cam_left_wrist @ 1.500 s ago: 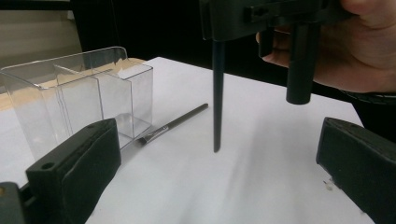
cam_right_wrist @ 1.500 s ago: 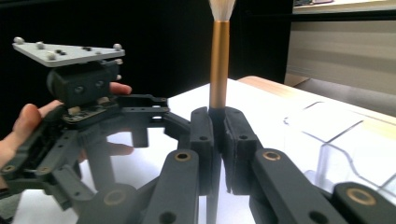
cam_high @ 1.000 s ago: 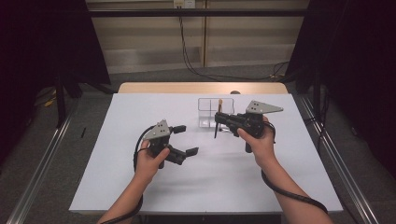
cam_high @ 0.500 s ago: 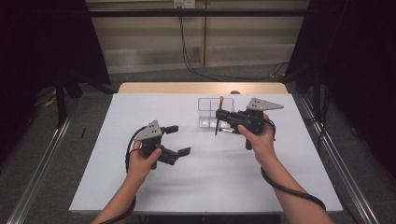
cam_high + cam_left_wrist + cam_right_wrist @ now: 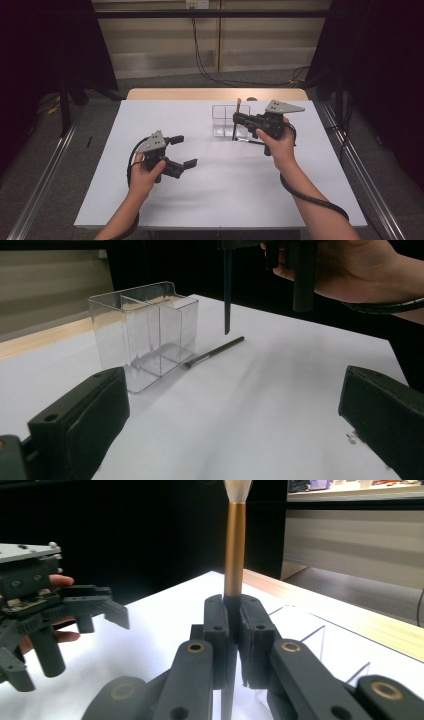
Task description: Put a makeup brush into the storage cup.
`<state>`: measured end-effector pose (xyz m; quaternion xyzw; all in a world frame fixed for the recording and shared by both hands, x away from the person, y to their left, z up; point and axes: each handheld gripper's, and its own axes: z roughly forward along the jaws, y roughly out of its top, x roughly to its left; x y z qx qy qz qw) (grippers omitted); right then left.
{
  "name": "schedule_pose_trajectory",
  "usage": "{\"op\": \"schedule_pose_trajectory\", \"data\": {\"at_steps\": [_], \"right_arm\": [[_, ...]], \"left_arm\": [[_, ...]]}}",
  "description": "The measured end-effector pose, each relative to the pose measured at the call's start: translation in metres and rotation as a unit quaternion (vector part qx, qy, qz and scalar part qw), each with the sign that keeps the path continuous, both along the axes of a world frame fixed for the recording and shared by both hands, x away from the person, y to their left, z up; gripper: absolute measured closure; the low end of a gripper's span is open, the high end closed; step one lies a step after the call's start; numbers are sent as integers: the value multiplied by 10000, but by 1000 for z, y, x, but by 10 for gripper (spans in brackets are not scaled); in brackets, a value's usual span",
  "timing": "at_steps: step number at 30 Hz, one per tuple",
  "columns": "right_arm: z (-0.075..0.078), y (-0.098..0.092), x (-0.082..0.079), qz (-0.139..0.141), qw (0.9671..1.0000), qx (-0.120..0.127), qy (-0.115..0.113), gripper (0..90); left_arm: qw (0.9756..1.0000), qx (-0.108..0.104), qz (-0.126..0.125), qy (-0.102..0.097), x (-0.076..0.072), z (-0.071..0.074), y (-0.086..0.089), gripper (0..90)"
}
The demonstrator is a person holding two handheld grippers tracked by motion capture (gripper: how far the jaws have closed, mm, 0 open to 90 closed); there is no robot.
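A makeup brush (image 5: 234,550) with a copper ferrule and pale bristles stands upright, its black handle (image 5: 227,295) hanging down. My right gripper (image 5: 236,120) is shut on it just above the table, beside a clear divided organizer (image 5: 222,120). A second dark brush (image 5: 250,141) lies flat on the white table (image 5: 210,200) next to the organizer (image 5: 145,330). My left gripper (image 5: 182,150) hovers at the left, open and with nothing between its jaws, pointing toward the organizer.
The table's far edge shows a wooden strip (image 5: 200,94). Dark curtains and metal rails flank the table on both sides. A black cable (image 5: 310,197) trails along the right forearm.
My left hand has drifted a little to the left with its gripper still open. The right gripper keeps the brush in the same place.
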<state>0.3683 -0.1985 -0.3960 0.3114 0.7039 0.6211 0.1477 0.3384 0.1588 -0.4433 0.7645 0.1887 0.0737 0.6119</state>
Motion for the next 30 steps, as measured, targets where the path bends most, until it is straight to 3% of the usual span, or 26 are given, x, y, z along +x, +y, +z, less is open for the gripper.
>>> {"op": "schedule_pose_trajectory", "data": {"at_steps": [30], "right_arm": [[8, -13, 23, -306, 9994, -111, -87, 839]], "left_arm": [[9997, 153, 200, -22, -9, 1, 34, 0]]}}
